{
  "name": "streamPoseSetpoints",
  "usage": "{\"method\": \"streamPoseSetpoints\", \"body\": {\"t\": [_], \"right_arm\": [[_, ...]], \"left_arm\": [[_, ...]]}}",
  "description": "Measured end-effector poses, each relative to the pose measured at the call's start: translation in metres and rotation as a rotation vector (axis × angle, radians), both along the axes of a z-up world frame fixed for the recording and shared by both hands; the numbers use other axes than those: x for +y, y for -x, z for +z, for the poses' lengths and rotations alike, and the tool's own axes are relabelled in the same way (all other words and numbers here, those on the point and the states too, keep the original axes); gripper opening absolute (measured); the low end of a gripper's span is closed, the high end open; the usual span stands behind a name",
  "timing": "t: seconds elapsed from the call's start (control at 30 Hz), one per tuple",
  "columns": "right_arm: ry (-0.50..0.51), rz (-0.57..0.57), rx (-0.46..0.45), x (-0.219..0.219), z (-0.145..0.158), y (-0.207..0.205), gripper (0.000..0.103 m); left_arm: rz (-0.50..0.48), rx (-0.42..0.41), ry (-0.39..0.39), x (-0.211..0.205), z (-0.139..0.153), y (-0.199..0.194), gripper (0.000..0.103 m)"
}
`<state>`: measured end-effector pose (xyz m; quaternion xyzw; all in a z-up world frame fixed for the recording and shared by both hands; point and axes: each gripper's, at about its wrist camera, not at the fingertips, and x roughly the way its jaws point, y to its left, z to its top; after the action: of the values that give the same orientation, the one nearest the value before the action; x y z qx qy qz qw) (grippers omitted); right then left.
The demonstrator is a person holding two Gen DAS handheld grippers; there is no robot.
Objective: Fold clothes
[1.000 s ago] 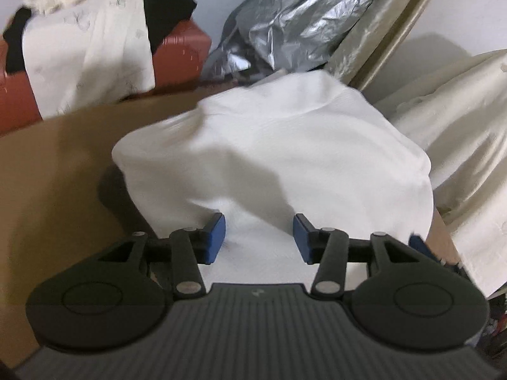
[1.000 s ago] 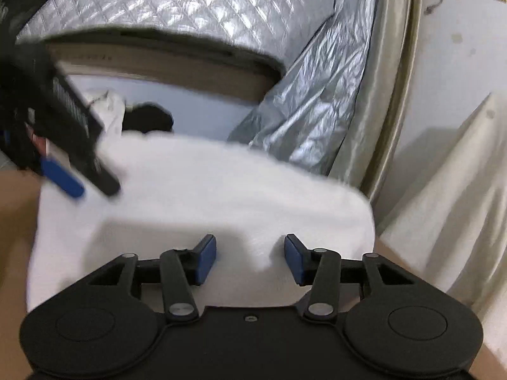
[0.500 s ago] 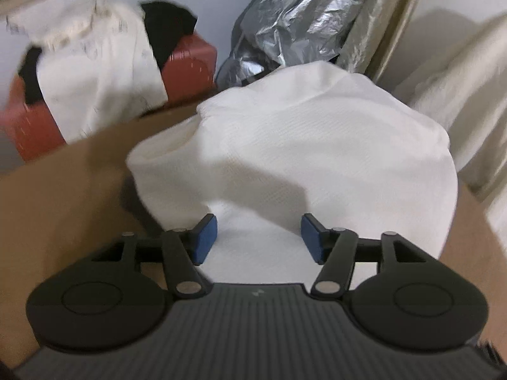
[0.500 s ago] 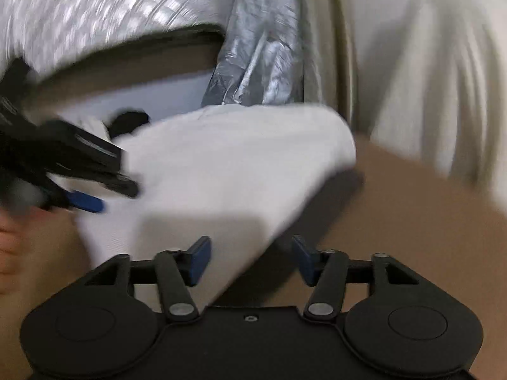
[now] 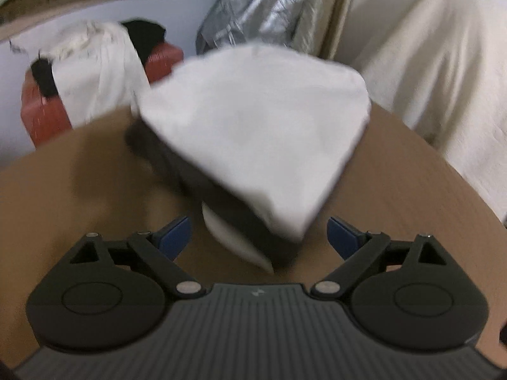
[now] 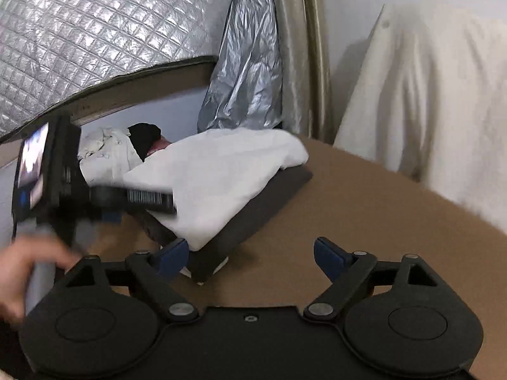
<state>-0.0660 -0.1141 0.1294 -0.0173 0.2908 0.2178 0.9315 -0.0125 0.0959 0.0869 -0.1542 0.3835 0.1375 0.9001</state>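
Folded white cloth (image 5: 253,133) sits in a soft, puffy pile on the round brown bench (image 5: 396,196), with a dark shadow under its near edge. It looks like a fat wedge. In the left view its narrow corner points toward the camera, and its long side runs from that corner away to the far edge of the bench. A second ago both sets of fingers were on the cloth. Now the left gripper (image 5: 258,237) and the right gripper (image 6: 250,255) have just been opening, stand wide apart, and hold nothing. The cloth corner lies between the left fingers, not pinched.
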Motion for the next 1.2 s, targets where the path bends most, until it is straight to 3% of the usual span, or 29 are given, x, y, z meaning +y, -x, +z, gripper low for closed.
{"method": "streamPoseSetpoints", "body": {"t": [0.07,0.23,0.3,0.4,0.73,0.9,1.03,1.2], "right_arm": [[0.011,-0.032,0.001,-0.002,-0.002,0.013,0.09],[0.015,-0.108,0.039,-0.006,-0.017,0.036,0.09],[0.042,-0.12,0.045,-0.004,-0.026,0.042,0.09],[0.124,-0.178,0.022,0.001,-0.037,0.05,0.09],[0.108,-0.283,0.099,0.012,-0.054,0.068,0.09],[0.088,-0.256,0.127,0.018,-0.06,0.078,0.09],[0.102,-0.259,0.134,0.023,-0.062,0.082,0.09],[0.104,-0.256,0.137,0.028,-0.063,0.086,0.091]], "left_arm": [[-0.028,0.003,0.015,-0.009,-0.002,0.017,0.093],[-0.091,-0.058,-0.079,-0.032,0.014,0.053,0.101],[-0.105,-0.057,-0.165,-0.039,0.016,0.057,0.103],[-0.098,0.013,-0.279,-0.045,0.01,0.055,0.103],[-0.141,0.032,-0.278,-0.058,-0.001,0.097,0.103],[-0.169,0.027,-0.269,-0.052,-0.008,0.121,0.103],[-0.161,0.042,-0.233,-0.046,-0.012,0.12,0.103],[-0.167,0.054,-0.27,-0.052,-0.016,0.118,0.103]]}}
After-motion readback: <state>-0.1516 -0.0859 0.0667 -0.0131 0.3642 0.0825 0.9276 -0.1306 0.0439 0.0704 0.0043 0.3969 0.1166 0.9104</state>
